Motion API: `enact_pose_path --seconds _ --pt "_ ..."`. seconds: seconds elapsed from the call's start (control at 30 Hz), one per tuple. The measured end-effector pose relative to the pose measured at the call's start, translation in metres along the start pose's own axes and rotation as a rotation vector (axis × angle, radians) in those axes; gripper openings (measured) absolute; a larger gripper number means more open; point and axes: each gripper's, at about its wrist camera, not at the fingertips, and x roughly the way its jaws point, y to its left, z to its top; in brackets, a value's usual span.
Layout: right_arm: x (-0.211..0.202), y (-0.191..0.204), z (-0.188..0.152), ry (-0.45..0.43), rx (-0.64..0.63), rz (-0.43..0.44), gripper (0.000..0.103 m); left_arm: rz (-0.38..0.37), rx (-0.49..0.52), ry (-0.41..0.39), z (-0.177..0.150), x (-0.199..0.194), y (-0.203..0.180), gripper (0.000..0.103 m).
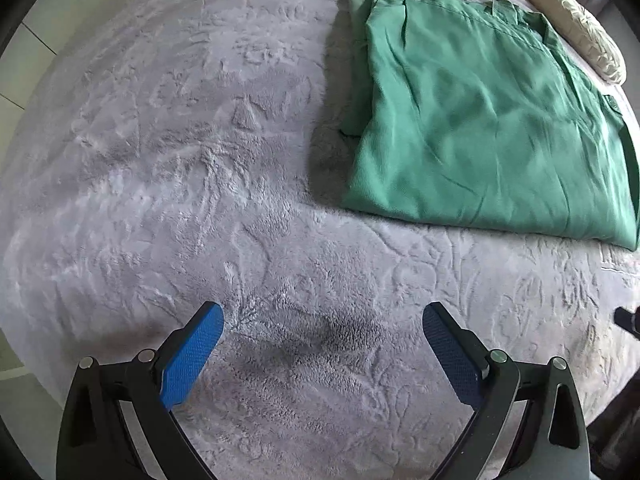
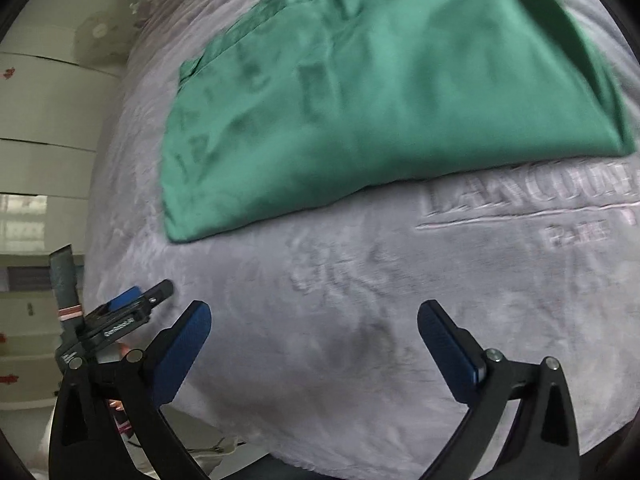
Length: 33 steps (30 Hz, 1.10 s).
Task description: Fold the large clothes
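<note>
While the folded green garment (image 1: pixel 480 120) lies on the bed (image 1: pixel 200 160) beyond both grippers, left fingers (image 1: pixel 192 356) and right fingers (image 2: pixel 182 354) gape wide, holding nothing.

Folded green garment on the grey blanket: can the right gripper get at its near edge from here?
Probably yes. The right gripper is open and empty, and only bare grey plush blanket lies between it and the folded green garment.

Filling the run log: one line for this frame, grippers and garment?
left gripper: open, empty | right gripper: open, empty | green garment: folded, flat on grey blanket, untouched | pillow: beyond garment
</note>
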Motion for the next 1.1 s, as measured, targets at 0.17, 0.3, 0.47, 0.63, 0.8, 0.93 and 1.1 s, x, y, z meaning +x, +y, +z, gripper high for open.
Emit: enact_pose_path --seconds 0.17,0.3,0.47,0.63,0.8,0.93,1.1 --pt "0.022 0.006 -0.002 0.032 0.059 0.087 0.103 -0.042 -0.011 -0.015 0.002 0.003 0.025 0.100" --pt "0.042 0.013 -0.002 0.050 0.106 0.162 0.103 -0.060 -0.038 -0.021 0.009 0.003 0.047 0.100" --pt "0.068 0.026 0.007 0.088 0.166 0.266 0.103 -0.072 -0.058 -0.020 0.022 0.003 0.074 0.100" --pt "0.087 0.034 0.020 0.070 0.246 0.390 0.103 -0.080 -0.061 -0.019 0.034 0.011 0.090 0.100" --pt "0.106 0.037 0.035 0.035 0.300 0.455 0.103 -0.102 -0.070 -0.015 0.042 0.016 0.092 0.100" --pt "0.117 0.033 0.043 0.008 0.356 0.503 0.103 -0.102 -0.075 -0.014 0.049 0.023 0.093 0.100" --pt "0.125 0.041 0.058 -0.040 0.384 0.598 0.103 -0.097 -0.074 -0.013 0.059 0.035 0.094 0.100"
